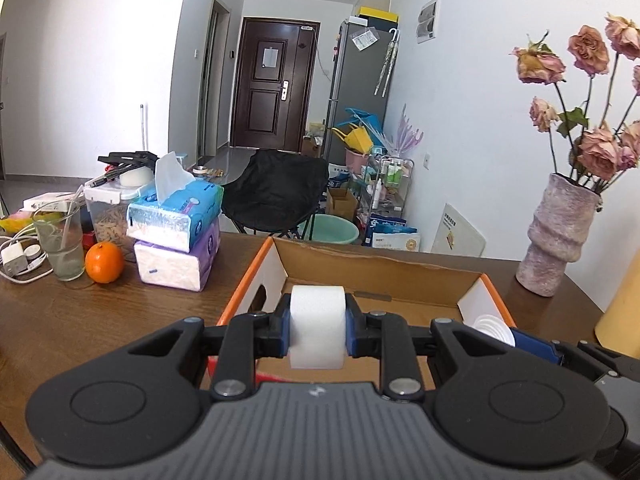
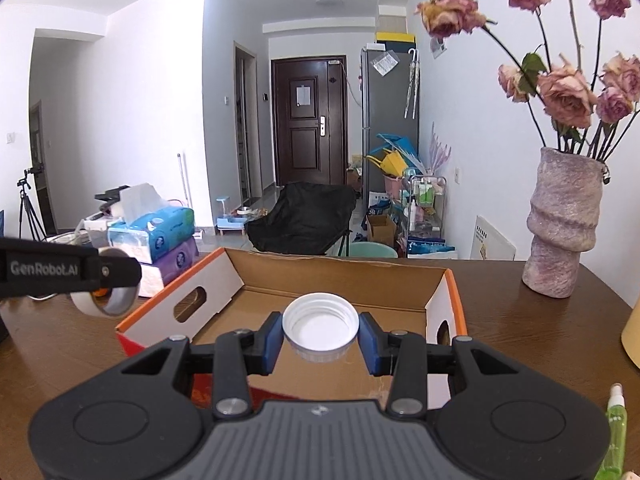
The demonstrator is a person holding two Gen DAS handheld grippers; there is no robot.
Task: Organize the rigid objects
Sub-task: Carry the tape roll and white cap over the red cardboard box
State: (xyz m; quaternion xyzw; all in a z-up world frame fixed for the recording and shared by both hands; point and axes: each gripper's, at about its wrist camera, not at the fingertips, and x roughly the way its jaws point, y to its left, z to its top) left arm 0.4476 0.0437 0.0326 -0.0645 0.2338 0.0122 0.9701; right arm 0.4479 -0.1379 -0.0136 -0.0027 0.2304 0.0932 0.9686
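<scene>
Left gripper (image 1: 317, 328) clamped on a white tape roll (image 1: 317, 326), blue pads tight on both flat sides, held over the near left part of the open cardboard box (image 1: 360, 276). Right gripper (image 2: 321, 330) clamped on a white screw lid (image 2: 321, 326), open side up, over the same box's middle. Box sits on the wooden table (image 1: 100, 320); stacked tissue packs (image 1: 176, 236) left of it, vase of dried roses (image 2: 564, 224) right.
</scene>
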